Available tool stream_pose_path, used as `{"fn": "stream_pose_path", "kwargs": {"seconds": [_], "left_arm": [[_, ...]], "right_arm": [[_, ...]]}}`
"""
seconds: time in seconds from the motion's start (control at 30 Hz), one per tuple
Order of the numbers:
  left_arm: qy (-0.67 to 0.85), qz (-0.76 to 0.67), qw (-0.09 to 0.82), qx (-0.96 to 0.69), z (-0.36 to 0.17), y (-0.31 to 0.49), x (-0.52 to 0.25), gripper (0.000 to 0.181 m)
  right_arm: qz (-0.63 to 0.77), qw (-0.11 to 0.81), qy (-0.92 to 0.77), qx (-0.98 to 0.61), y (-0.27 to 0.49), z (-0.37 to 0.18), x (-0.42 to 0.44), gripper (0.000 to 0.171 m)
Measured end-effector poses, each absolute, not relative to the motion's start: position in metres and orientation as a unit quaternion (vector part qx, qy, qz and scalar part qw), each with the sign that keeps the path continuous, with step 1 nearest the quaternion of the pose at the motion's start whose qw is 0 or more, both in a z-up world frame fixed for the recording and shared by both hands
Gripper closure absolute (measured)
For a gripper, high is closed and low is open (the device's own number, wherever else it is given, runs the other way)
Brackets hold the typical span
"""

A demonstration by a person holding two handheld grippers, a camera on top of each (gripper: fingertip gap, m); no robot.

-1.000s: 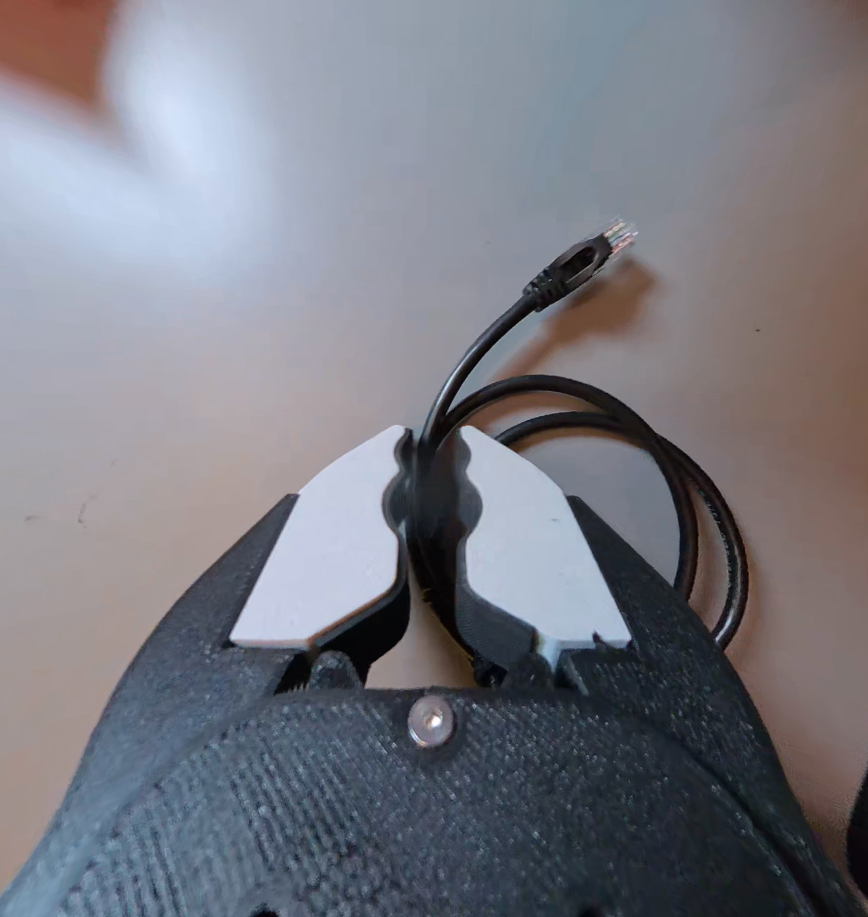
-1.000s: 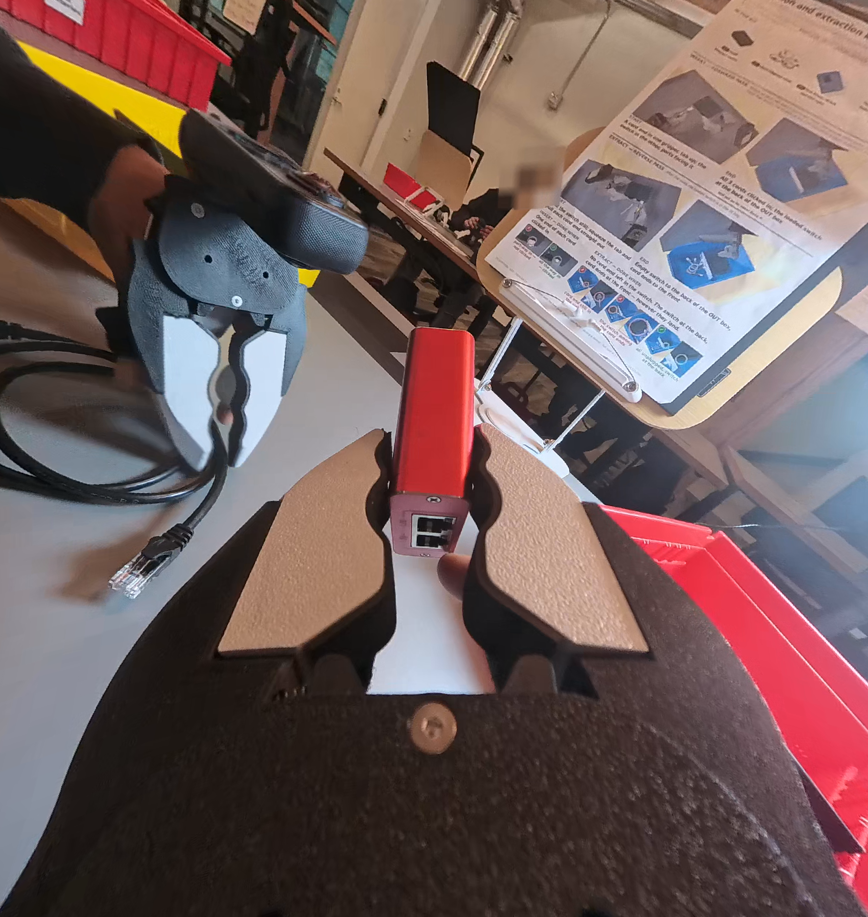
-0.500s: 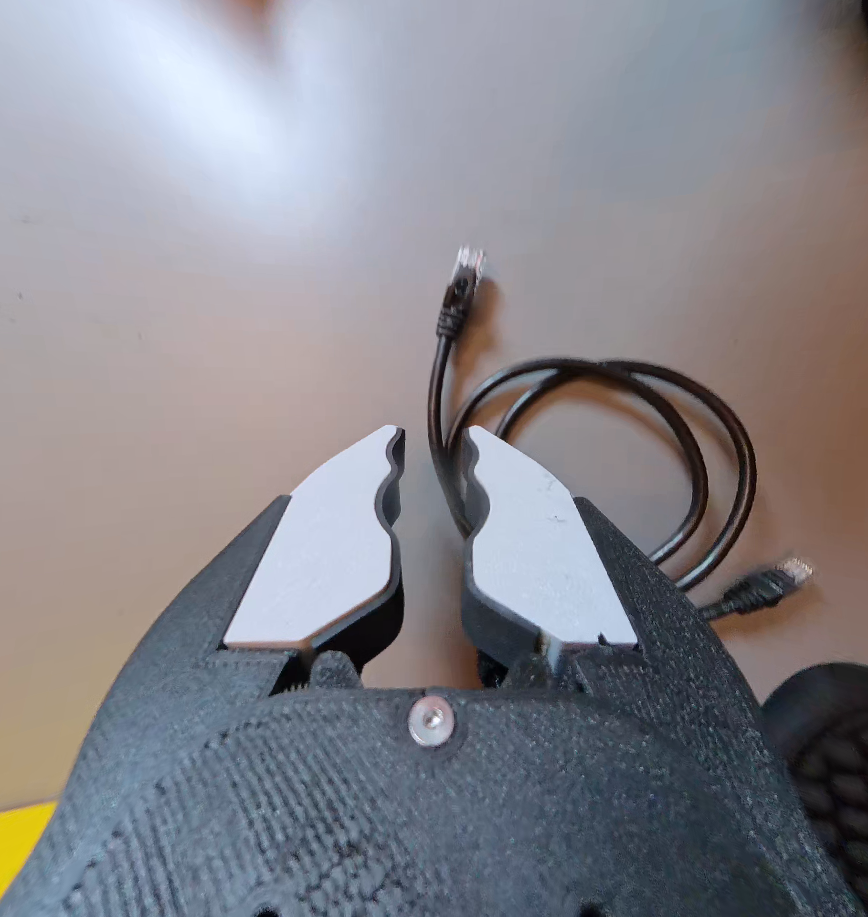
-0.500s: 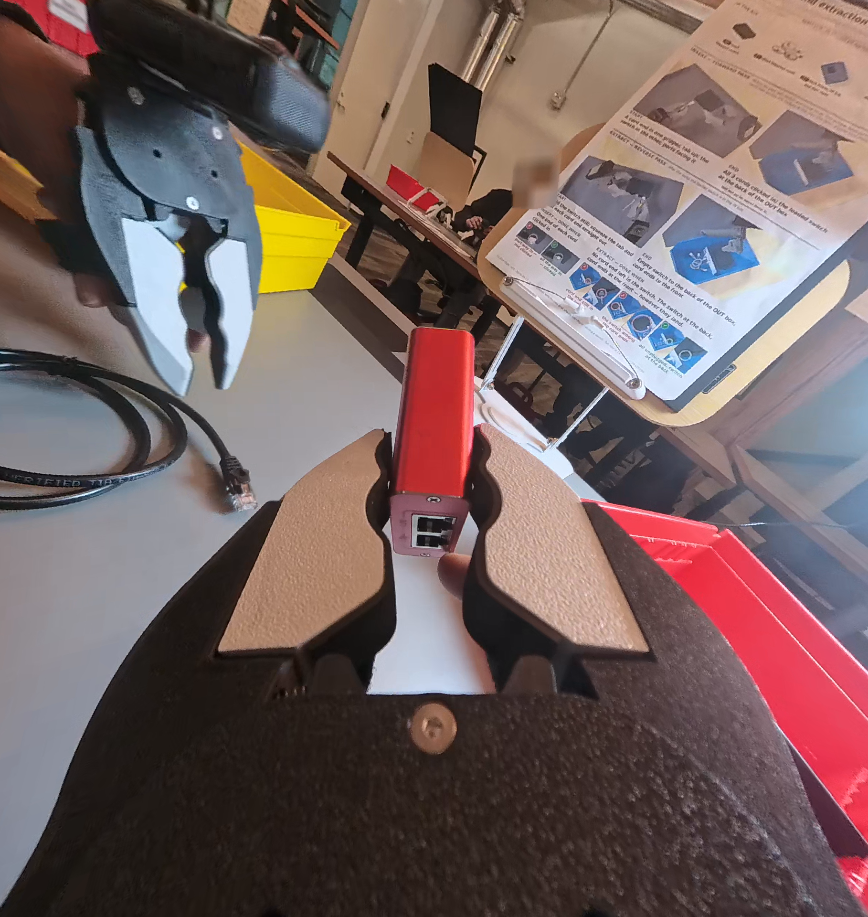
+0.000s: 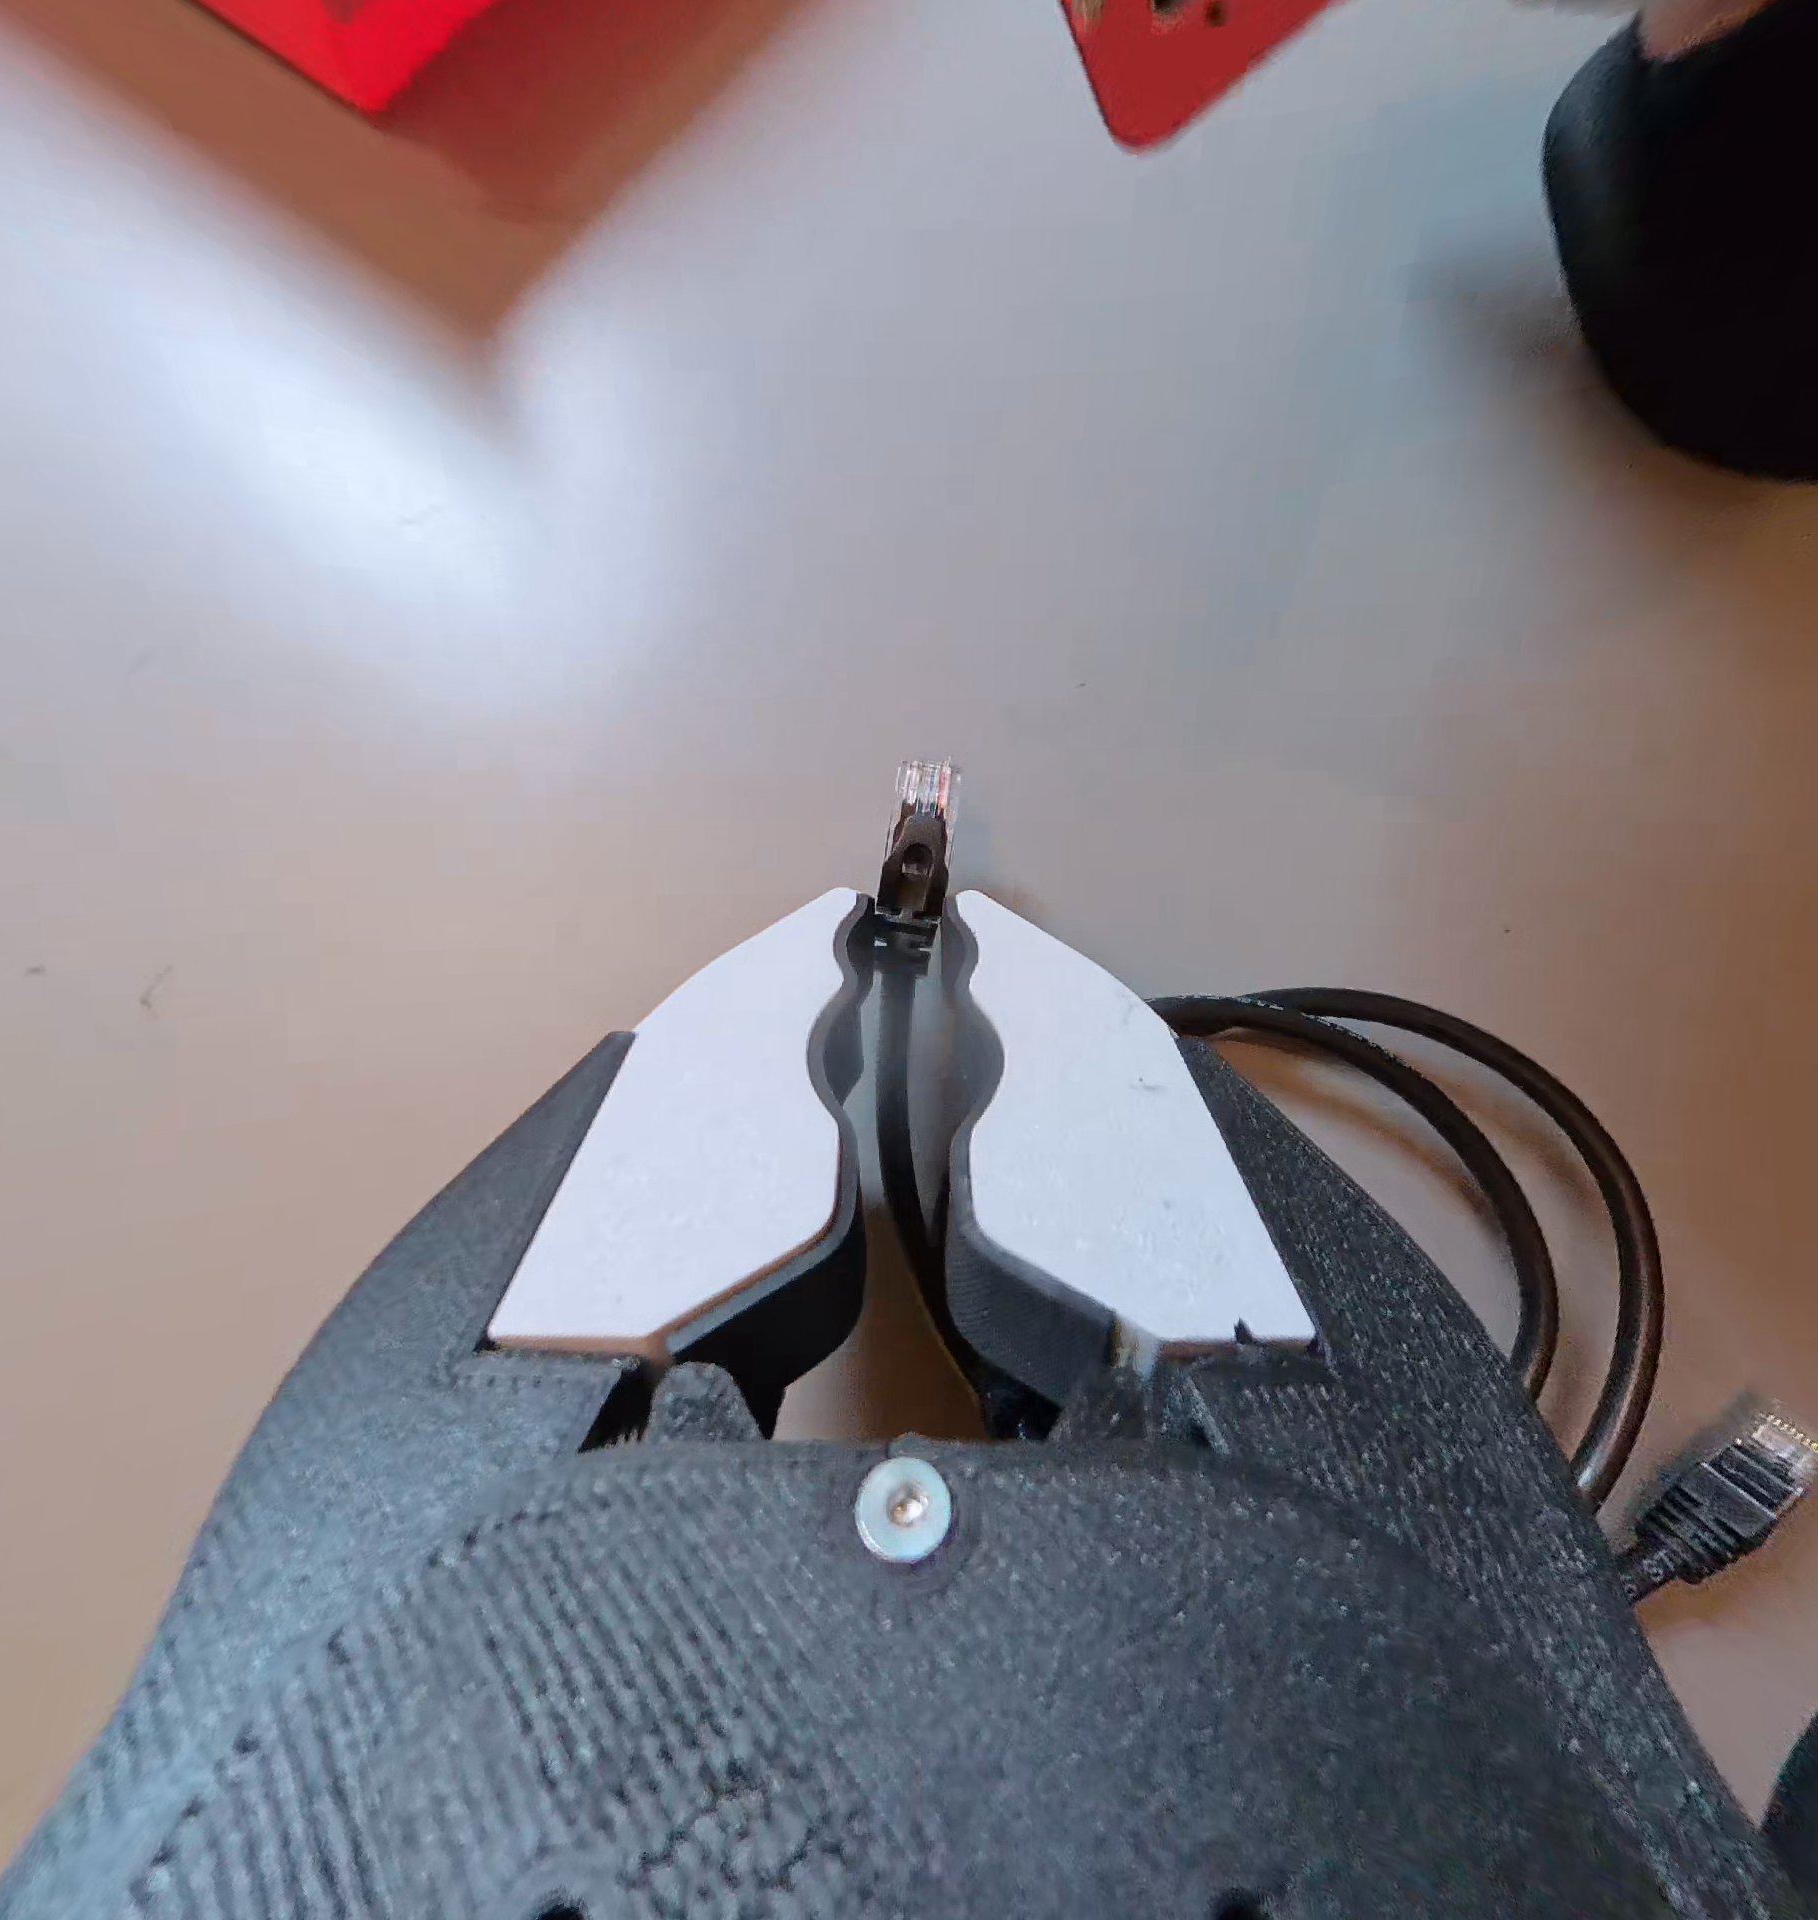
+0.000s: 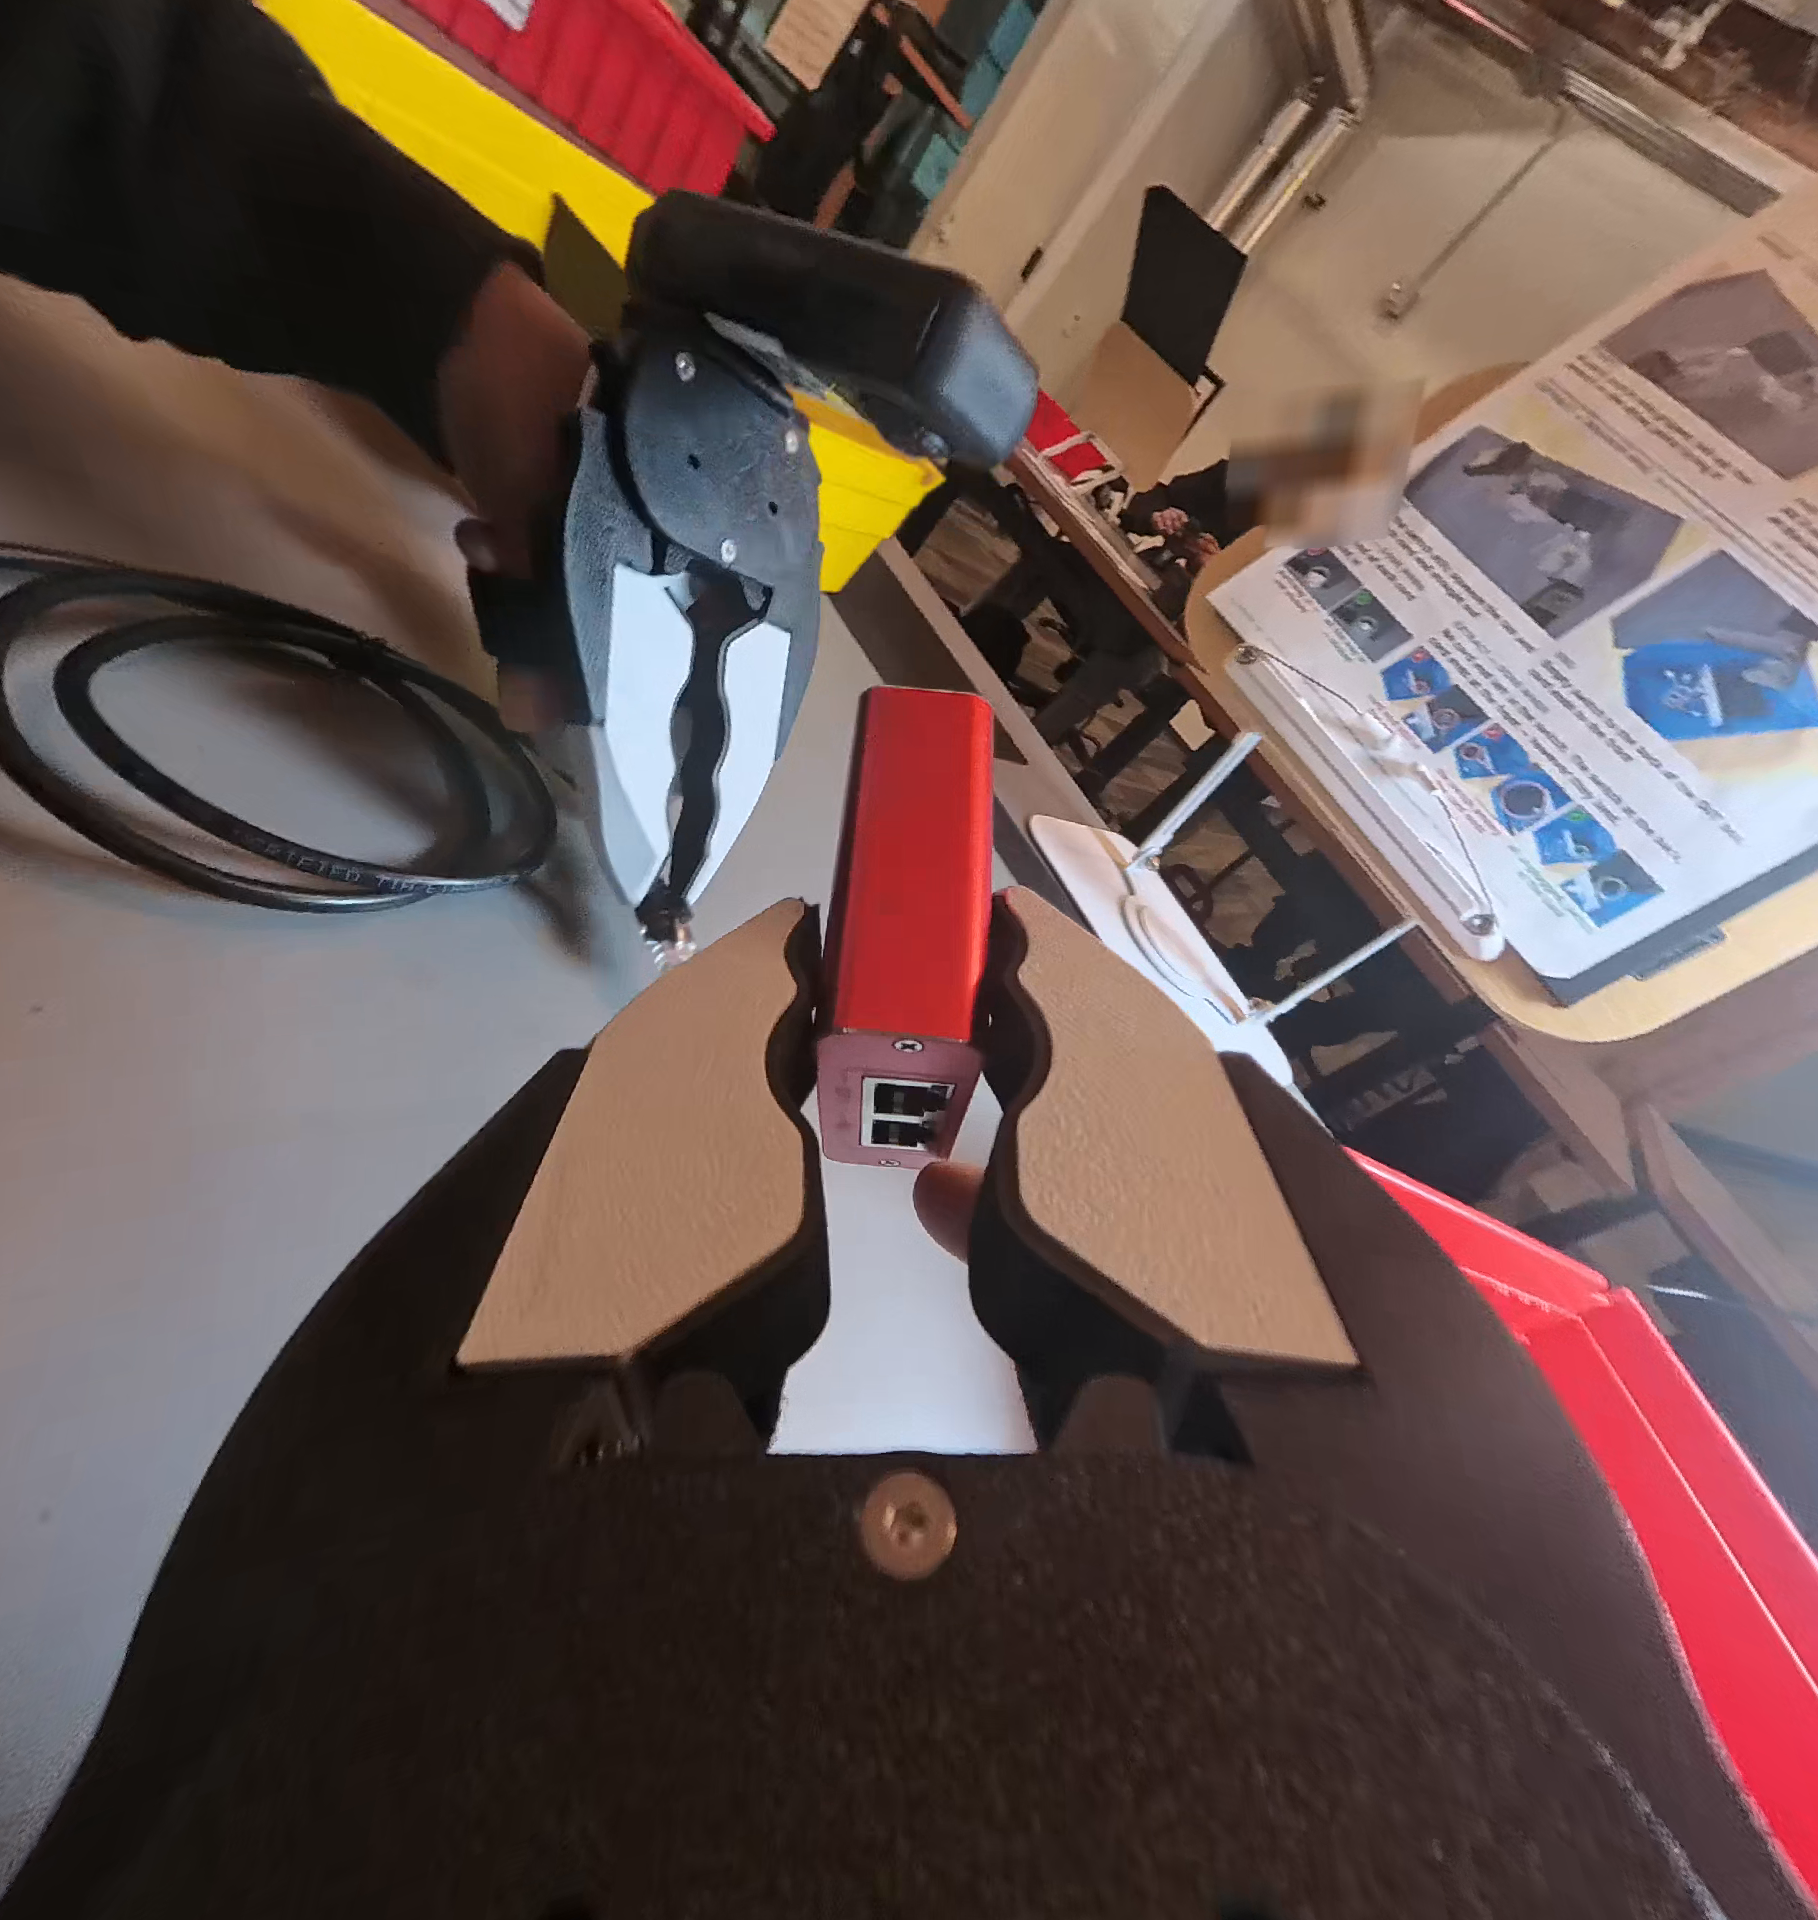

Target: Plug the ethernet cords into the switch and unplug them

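My left gripper (image 5: 910, 904) is shut on the black ethernet cord's plug (image 5: 920, 831), gripped at the boot, clear tip sticking out forward. The cord (image 5: 1507, 1164) loops on the grey table to the right, its other plug (image 5: 1736, 1486) lying loose. My right gripper (image 6: 900, 914) is shut on the red switch (image 6: 910, 883), held off the table with its two stacked ports (image 6: 900, 1112) facing the camera. In the right wrist view the left gripper (image 6: 676, 904) hangs point-down just left of the switch, with the cord coil (image 6: 261, 748) behind it.
A red bin (image 6: 1663, 1455) sits to the right of the switch, and a yellow bin (image 6: 863, 499) stands at the back. An instruction sheet on a white wire stand (image 6: 1507, 707) is at the right. The grey table (image 5: 365, 727) lies below. Tip to tip, the grippers are about 12 centimetres apart.
My left gripper had let go of the cord and opened; it has now come down and closed on the plug end. The right gripper has held the switch throughout and tilted a little.
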State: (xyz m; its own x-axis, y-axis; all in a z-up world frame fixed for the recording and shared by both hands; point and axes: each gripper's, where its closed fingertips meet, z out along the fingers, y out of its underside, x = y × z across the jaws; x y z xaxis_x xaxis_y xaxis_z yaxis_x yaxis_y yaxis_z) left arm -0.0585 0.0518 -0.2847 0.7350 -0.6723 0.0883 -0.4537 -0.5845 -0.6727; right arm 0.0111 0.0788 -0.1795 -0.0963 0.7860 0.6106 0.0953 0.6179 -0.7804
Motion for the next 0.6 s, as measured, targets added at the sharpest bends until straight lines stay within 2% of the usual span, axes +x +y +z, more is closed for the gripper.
{"fn": "stream_pose_path", "kwargs": {"seconds": [0.1, 0.23, 0.33, 0.4, 0.6], "left_arm": [[0.307, -0.165, 0.317, -0.882, -0.286, 0.043, -0.067, 0.169], [0.300, -0.170, 0.319, -0.883, -0.290, 0.041, -0.064, 0.157], [0.319, -0.130, 0.316, -0.884, -0.298, 0.043, -0.067, 0.169], [0.316, -0.134, 0.320, -0.883, -0.296, 0.043, -0.066, 0.169], [0.286, -0.280, 0.357, -0.844, -0.256, 0.023, -0.045, 0.169]], "right_arm": [[0.308, 0.576, -0.691, -0.308, 0.069, -0.183, 0.010, 0.143], [0.323, 0.572, -0.699, -0.283, 0.056, -0.182, 0.012, 0.143], [0.341, 0.575, -0.697, -0.258, 0.045, -0.176, 0.016, 0.143], [0.350, 0.580, -0.694, -0.244, 0.037, -0.171, 0.019, 0.143], [0.338, 0.576, -0.708, -0.233, 0.032, -0.179, 0.018, 0.142]]}}
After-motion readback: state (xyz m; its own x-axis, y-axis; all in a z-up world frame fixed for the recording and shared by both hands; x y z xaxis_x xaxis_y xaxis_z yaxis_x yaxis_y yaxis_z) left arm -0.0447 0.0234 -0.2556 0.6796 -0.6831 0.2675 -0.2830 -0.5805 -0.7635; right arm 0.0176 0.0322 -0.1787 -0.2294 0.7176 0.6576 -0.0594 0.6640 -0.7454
